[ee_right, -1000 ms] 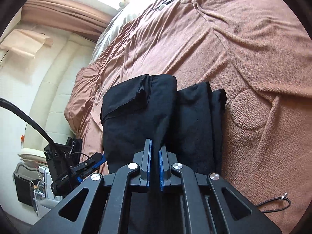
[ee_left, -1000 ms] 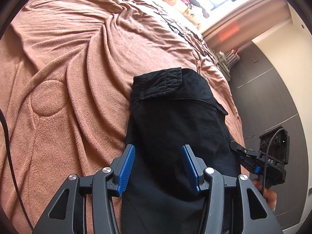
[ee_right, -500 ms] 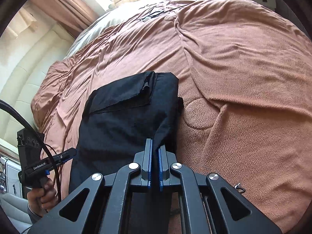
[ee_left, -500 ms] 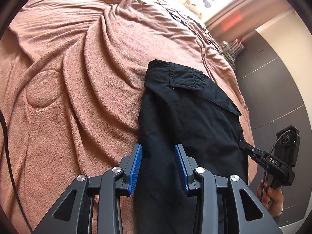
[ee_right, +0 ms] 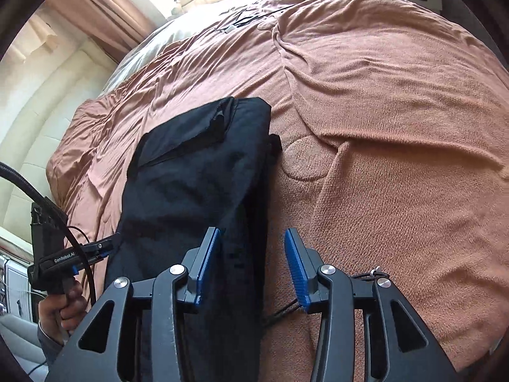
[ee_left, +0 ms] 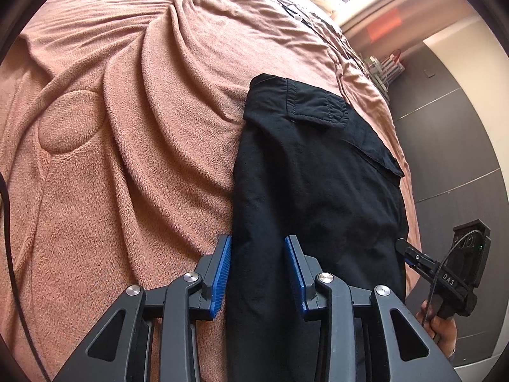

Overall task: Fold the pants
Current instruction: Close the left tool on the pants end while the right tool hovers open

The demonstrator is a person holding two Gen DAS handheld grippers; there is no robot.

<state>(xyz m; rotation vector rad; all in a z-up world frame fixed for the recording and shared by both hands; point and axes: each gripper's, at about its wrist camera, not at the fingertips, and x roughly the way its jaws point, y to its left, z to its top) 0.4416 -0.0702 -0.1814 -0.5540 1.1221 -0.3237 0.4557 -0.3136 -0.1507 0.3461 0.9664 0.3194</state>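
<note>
Black pants (ee_left: 318, 191) lie as long folded strip on bed blanket (ee_left: 143, 111), near bed side edge, ready for next fold. Left gripper (ee_left: 257, 270) closing, part open, straddles strip's long edge, pads not yet pressing. Right gripper (ee_right: 251, 267) opening, cloth edge between jaws, released.

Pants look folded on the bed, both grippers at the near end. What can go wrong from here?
1. The right gripper is opening over the black pants; cloth could snag on a pad as it withdraws.
2. The left gripper is closing around a side fold; a pull may undo it.
3. The pants lie near the edge of the blanket and might slide off.
</note>
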